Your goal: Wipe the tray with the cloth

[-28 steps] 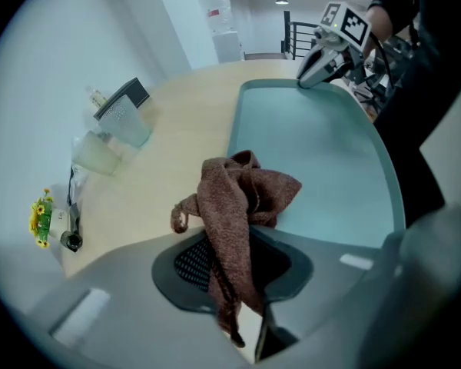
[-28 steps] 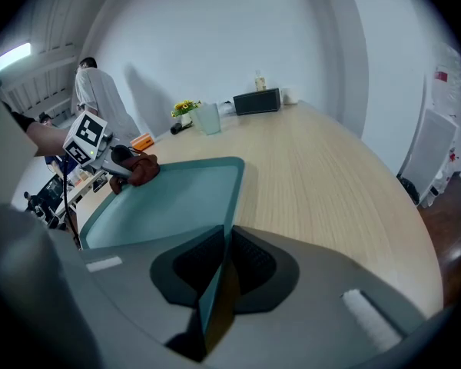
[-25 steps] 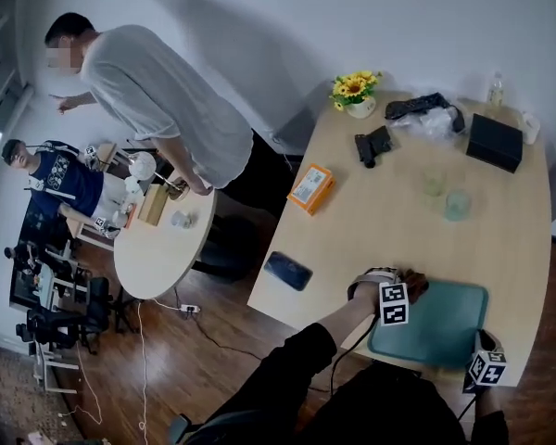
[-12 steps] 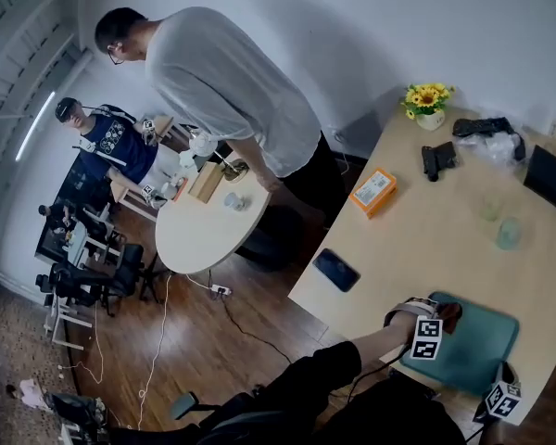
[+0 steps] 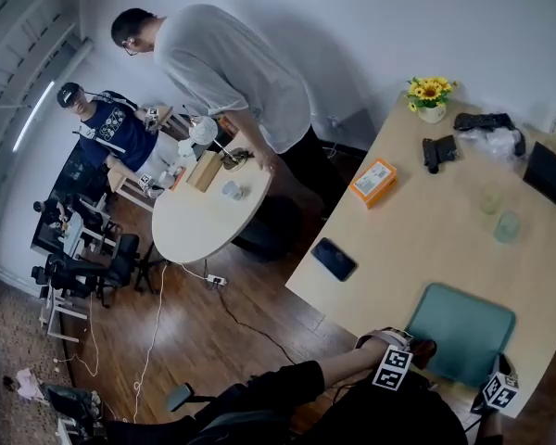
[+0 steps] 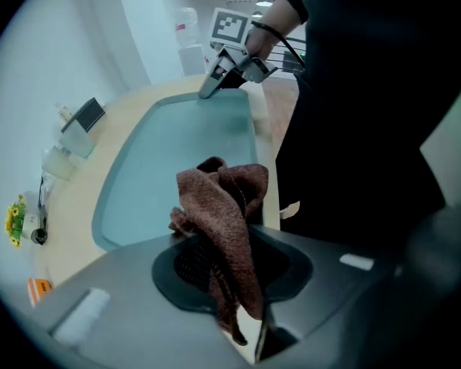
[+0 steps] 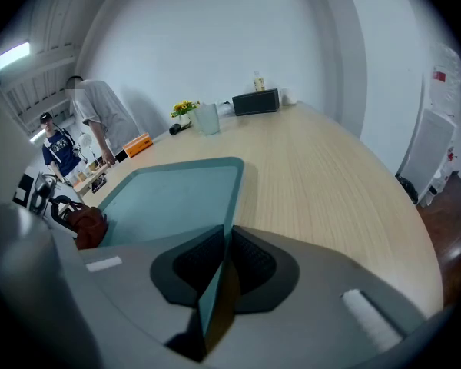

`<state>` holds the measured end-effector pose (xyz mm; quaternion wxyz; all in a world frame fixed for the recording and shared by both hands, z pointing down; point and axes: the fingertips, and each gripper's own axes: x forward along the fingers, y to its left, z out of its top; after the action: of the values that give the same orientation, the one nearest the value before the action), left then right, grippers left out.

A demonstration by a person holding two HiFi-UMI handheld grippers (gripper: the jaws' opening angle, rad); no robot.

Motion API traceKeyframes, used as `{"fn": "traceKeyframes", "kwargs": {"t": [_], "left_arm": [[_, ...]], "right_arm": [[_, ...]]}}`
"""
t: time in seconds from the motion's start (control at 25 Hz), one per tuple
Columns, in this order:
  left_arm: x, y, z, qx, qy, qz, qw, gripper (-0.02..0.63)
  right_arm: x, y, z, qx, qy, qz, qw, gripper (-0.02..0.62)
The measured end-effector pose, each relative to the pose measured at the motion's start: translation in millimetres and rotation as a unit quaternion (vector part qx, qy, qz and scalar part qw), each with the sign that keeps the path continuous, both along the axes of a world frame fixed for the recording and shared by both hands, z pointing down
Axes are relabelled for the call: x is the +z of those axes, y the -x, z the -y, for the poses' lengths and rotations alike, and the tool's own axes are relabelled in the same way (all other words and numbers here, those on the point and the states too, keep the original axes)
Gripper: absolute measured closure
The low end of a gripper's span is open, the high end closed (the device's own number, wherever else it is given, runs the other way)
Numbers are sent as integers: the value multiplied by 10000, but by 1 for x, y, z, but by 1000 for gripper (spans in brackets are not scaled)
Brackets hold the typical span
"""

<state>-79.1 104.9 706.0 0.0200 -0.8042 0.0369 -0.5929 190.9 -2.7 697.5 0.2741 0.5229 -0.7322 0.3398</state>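
The teal tray point(image 5: 463, 330) lies near the front edge of the wooden table point(image 5: 426, 239). My left gripper point(image 5: 410, 358) is shut on a bunched brown cloth point(image 5: 423, 349) at the tray's near left corner, by the table's edge. In the left gripper view the cloth point(image 6: 224, 206) sticks up between the jaws over the tray's point(image 6: 169, 160) near rim. My right gripper point(image 5: 497, 378) is shut on the tray's near right rim point(image 7: 224, 241). From the right gripper view the cloth point(image 7: 89, 226) shows beyond the tray's left side.
On the table lie a dark phone point(image 5: 334, 259), an orange box point(image 5: 374, 182), two glasses point(image 5: 507, 226), a sunflower pot point(image 5: 430, 98) and a black box point(image 5: 549, 176). A person stands bent over a round white table point(image 5: 199, 225) to the left; another sits behind.
My left gripper has carried the cloth from the tray's far left corner back along its left side to the near corner. The right gripper has kept its hold. The head view swung left.
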Motion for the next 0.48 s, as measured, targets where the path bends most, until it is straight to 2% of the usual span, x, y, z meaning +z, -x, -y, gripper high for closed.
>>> {"fn": "traceKeyframes", "kwargs": {"t": [0.16, 0.36, 0.48], "left_arm": [[0, 18, 6, -225, 59, 12, 9997, 535], [-11, 18, 8, -588, 80, -93, 9982, 535], [-28, 16, 16, -1054, -116, -270, 9940, 535]], "right_arm": [[-1, 28, 6, -110, -60, 216, 9997, 560], [-4, 26, 3, -90, 11, 113, 9999, 560], [-6, 17, 2, -50, 16, 8, 10000, 558]]}}
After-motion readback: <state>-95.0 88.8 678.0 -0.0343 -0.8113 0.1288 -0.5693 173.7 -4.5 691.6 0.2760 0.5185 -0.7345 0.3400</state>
